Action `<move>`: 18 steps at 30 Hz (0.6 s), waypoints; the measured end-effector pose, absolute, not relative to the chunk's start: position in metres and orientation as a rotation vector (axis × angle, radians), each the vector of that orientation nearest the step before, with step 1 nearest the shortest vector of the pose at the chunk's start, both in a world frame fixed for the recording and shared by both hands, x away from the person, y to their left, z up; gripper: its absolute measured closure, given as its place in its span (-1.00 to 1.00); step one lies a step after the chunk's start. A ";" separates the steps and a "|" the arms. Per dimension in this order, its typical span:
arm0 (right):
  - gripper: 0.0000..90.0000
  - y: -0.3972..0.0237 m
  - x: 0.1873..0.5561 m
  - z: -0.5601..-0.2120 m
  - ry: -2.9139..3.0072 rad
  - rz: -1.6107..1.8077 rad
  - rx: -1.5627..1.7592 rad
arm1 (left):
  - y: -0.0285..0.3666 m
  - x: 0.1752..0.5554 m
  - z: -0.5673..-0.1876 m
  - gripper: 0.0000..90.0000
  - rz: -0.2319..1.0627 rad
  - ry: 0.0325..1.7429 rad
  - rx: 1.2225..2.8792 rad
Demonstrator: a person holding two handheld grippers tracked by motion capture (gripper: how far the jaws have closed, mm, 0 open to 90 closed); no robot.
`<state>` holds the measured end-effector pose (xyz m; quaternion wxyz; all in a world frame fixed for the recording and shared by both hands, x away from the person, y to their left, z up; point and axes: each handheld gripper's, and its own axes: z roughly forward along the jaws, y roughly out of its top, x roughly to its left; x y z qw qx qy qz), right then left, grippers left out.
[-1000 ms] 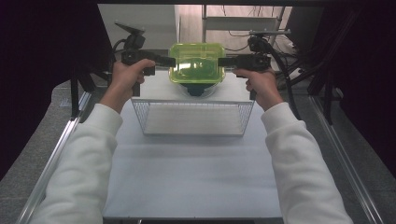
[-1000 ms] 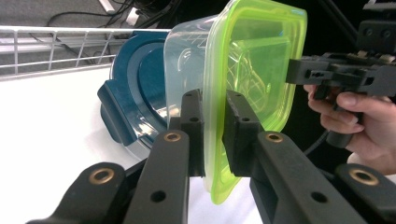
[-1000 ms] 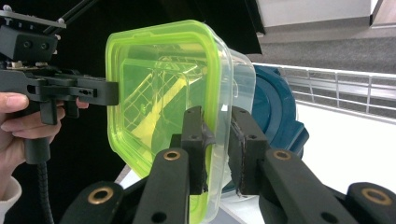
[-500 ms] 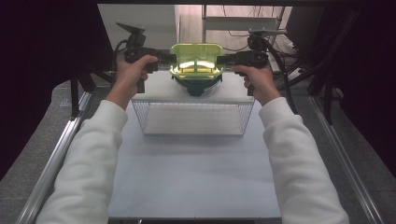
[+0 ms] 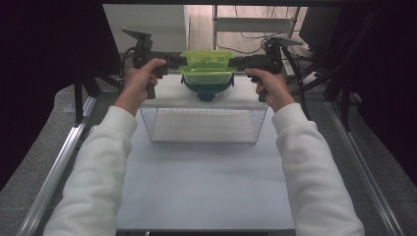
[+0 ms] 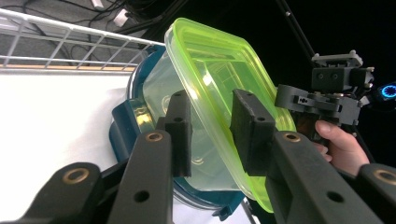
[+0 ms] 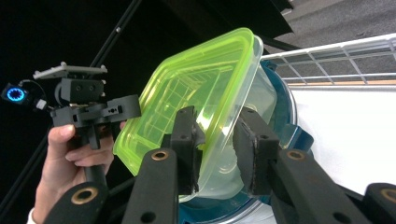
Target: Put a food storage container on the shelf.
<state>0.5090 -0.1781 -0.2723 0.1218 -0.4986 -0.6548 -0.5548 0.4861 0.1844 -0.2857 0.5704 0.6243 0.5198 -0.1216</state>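
Beyond the wire basket (image 5: pixel 204 123), translucent lime-lidded clear container (image 5: pixel 207 66), both tools' jaws loosening astride its rim

Bright lit table (image 5: pixel 206 172), dark surrounds, glare on green lid (image 6: pixel 219 79), soft focus

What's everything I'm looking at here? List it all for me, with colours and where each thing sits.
Lidded container: one, clear tub with yellow-green lid, far side of the table, between the two grippers, on the teal piece.
Teal piece: one, dark teal, under the container, beyond the basket.
Wire basket: one, white wire, mid-table.
Table: one, white top.
Left gripper: one, black, jaws astride the container's rim, just been opening.
Right gripper: one, black, jaws astride the opposite rim, just been opening.
Sleeves: two, white, entering from the bottom.
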 end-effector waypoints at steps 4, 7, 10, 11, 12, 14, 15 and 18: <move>0.27 -0.177 0.506 -0.271 -1.926 -1.646 -1.482 | 0.179 0.485 -0.285 0.38 -0.243 1.212 1.488; 0.06 -0.179 0.502 -0.269 -1.940 -1.696 -1.512 | 0.179 0.484 -0.283 0.05 -0.185 1.203 1.480; -0.02 -0.183 0.498 -0.264 -1.988 -1.733 -1.509 | 0.181 0.478 -0.278 -0.12 -0.129 1.180 1.471; -0.04 -0.185 0.496 -0.263 -2.022 -1.739 -1.500 | 0.181 0.476 -0.277 -0.16 -0.117 1.166 1.474; -0.06 -0.186 0.494 -0.262 -2.046 -1.746 -1.493 | 0.182 0.474 -0.275 -0.21 -0.101 1.155 1.481; -0.09 -0.189 0.489 -0.259 -2.091 -1.766 -1.482 | 0.183 0.468 -0.271 -0.28 -0.061 1.134 1.496; -0.11 -0.190 0.487 -0.258 -2.122 -1.771 -1.471 | 0.184 0.464 -0.270 -0.30 -0.041 1.122 1.505; -0.17 -0.193 0.479 -0.256 -2.217 -1.793 -1.429 | 0.188 0.452 -0.264 -0.36 0.021 1.103 1.538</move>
